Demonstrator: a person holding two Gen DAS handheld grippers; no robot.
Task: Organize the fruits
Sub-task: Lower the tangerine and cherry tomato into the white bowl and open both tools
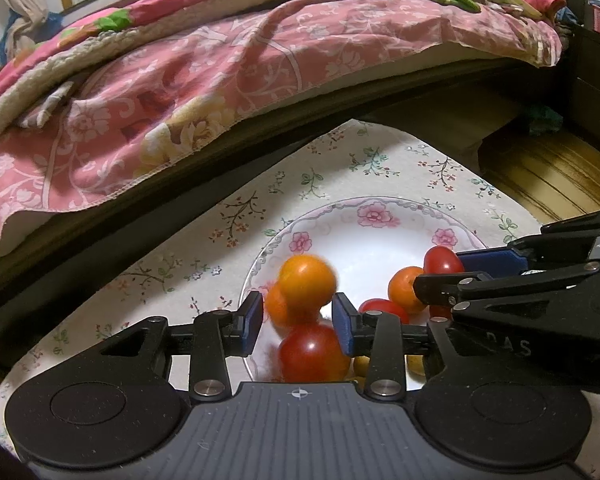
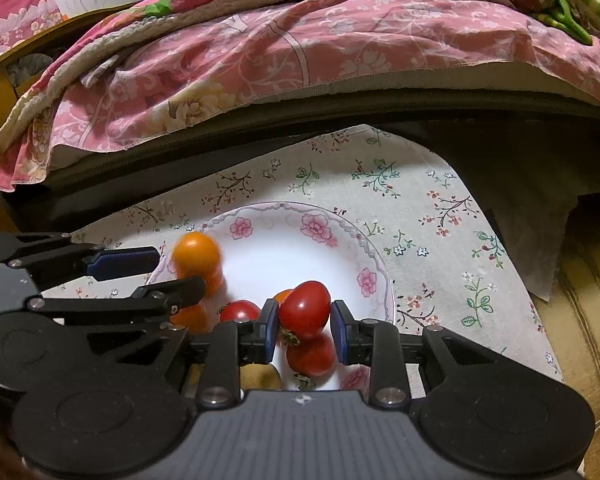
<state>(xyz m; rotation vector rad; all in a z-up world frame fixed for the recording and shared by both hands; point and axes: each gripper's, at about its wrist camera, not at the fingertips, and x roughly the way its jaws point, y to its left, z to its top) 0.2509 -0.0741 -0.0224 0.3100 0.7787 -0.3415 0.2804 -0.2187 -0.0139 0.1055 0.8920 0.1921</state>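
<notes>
A white plate with pink flowers (image 1: 376, 214) (image 2: 316, 224) holds several small oranges and red tomatoes. My left gripper (image 1: 299, 320) is open above the plate's near left side. A motion-blurred orange (image 1: 306, 280) (image 2: 196, 254) sits just past its blue pads (image 1: 254, 320), with a gap on its left side. Below it lie another orange (image 1: 276, 308) and a red tomato (image 1: 314, 354). My right gripper (image 2: 305, 330) is shut on a red tomato (image 2: 304, 308) (image 1: 442, 260) over the plate's right side. A further tomato (image 2: 312, 354) rests underneath.
The plate stands on a floral cloth (image 2: 420, 208) over a low table. Just behind is a bed with a pink floral quilt (image 1: 220, 64). A dark drawer unit (image 1: 596, 92) and wooden floor (image 1: 548, 176) lie to the right. A brownish-green fruit (image 2: 260, 376) is at the plate's near edge.
</notes>
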